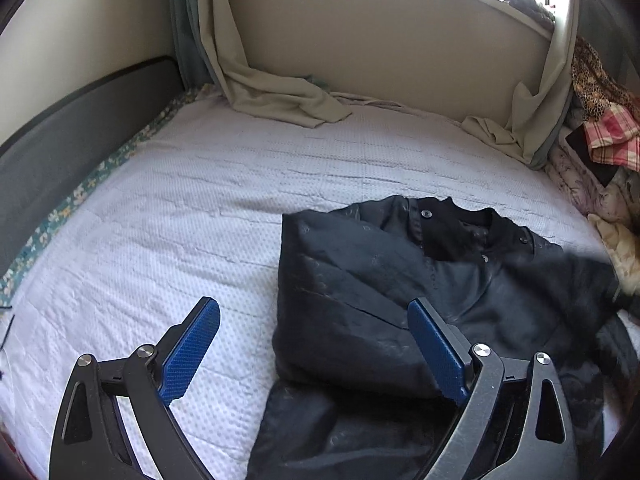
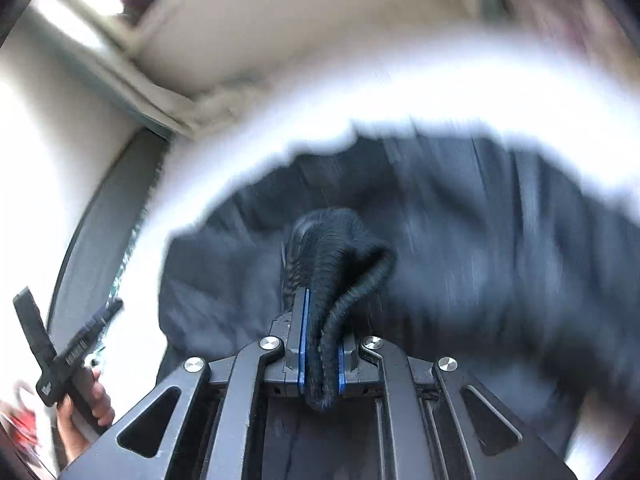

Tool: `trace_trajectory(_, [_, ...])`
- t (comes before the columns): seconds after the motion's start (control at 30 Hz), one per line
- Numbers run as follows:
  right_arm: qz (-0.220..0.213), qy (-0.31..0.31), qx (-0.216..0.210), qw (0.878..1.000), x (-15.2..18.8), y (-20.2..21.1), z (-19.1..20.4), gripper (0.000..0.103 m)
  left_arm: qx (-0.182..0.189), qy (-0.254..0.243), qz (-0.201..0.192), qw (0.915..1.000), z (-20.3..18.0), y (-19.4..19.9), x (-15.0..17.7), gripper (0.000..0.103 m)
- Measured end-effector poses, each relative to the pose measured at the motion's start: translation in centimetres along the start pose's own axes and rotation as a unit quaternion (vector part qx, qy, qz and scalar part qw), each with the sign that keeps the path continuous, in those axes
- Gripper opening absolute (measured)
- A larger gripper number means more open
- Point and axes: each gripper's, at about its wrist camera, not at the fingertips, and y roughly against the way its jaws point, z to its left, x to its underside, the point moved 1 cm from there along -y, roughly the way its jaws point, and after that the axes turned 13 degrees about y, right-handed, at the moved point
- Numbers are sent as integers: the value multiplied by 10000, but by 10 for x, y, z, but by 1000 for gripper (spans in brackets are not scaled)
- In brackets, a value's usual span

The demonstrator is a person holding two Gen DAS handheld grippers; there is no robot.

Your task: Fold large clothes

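1. Two risks for you: the right gripper (image 2: 320, 360), jaws clamped on the jacket's (image 1: 400, 300) ribbed cuff (image 2: 340, 272), could slip mid-swing
2. Your left gripper (image 1: 314, 344), jaws apart, pins nothing, so the jacket may slide across the bed (image 1: 200, 200)

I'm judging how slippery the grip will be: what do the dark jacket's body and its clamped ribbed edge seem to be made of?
The dark navy jacket's body looks like a smooth, slightly glossy woven synthetic, perhaps satin or nylon, judging by its soft sheen. The black ribbed edge, clamped in the right tongs, looks like matte stretch knit, with visible ridges.
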Motion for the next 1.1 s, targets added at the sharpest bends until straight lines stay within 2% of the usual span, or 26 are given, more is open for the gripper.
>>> trace_trajectory(0.07, [-396, 502, 197, 9978, -20, 6, 10, 6, -108, -85, 40, 9999, -2, -10, 1, 96])
trace_trajectory(0.13, [-407, 546, 241, 9974, -24, -1, 8, 6, -281, -159, 207, 9993, -3, -29, 6, 96])
trace_trajectory(0.2, [-196, 451, 390, 9980, -14, -17, -4, 6, -446, -206, 379, 9981, -2, -46, 10, 96])
trace_trajectory(0.3, [415, 369, 936, 9941, 13, -49, -27, 7, -714, -301, 590, 9953, 0, -70, 21, 96])
trace_trajectory(0.37, [704, 234, 1192, 9901, 26, -64, -42, 16, -817, -360, 746, 9932, 0, -83, 29, 96])
trace_trajectory(0.4, [791, 141, 1230, 9892, 32, -68, -50, 18, -834, -371, 773, 9928, 1, -86, 32, 95])
trace_trajectory(0.53, [906, -159, 1208, 9884, 32, -60, -60, 44, -852, -339, 757, 9929, 0, -80, 31, 92])
trace_trajectory(0.57, [822, -177, 1355, 9872, 29, -50, -58, 51, -833, -319, 670, 9938, -1, -74, 28, 89])
trace_trajectory(0.63, [470, 12, 1749, 9835, 20, -26, -50, 58, -717, -376, 323, 9962, -8, -57, 22, 89])
trace_trajectory(0.7, [175, 325, 1910, 9809, 10, -10, -34, 59, -315, -398, 194, 9985, -17, -46, 20, 89])
trace_trajectory(0.73, [64, 479, 1818, 9821, 6, -6, -27, 57, -88, -362, 265, 9990, -19, -46, 21, 89])
trace_trajectory(0.77, [44, 590, 1698, 9837, 5, -4, -21, 43, 85, -333, 436, 9985, -20, -52, 25, 85])
trace_trajectory(0.8, [97, 728, 1492, 9861, 4, -8, -15, 31, 73, -330, 562, 9978, -20, -58, 28, 81])
trace_trajectory(0.83, [223, 830, 1350, 9871, 6, -13, -13, 6, -9, -344, 717, 9968, -19, -69, 33, 75])
trace_trajectory(0.87, [435, 941, 1247, 9868, 10, -27, -9, 2, -186, -373, 906, 9950, -15, -83, 39, 74])
trace_trajectory(0.93, [704, 1016, 1268, 9842, 18, -50, -10, 2, -386, -385, 1011, 9934, -8, -97, 46, 74])
trace_trajectory(1.03, [1043, 974, 1449, 9791, 31, -76, -18, 2, -356, -270, 1050, 9935, -2, -103, 47, 76])
trace_trajectory(1.1, [1201, 1039, 1537, 9753, 39, -89, -21, 0, -414, -388, 1005, 9933, -4, -105, 50, 76])
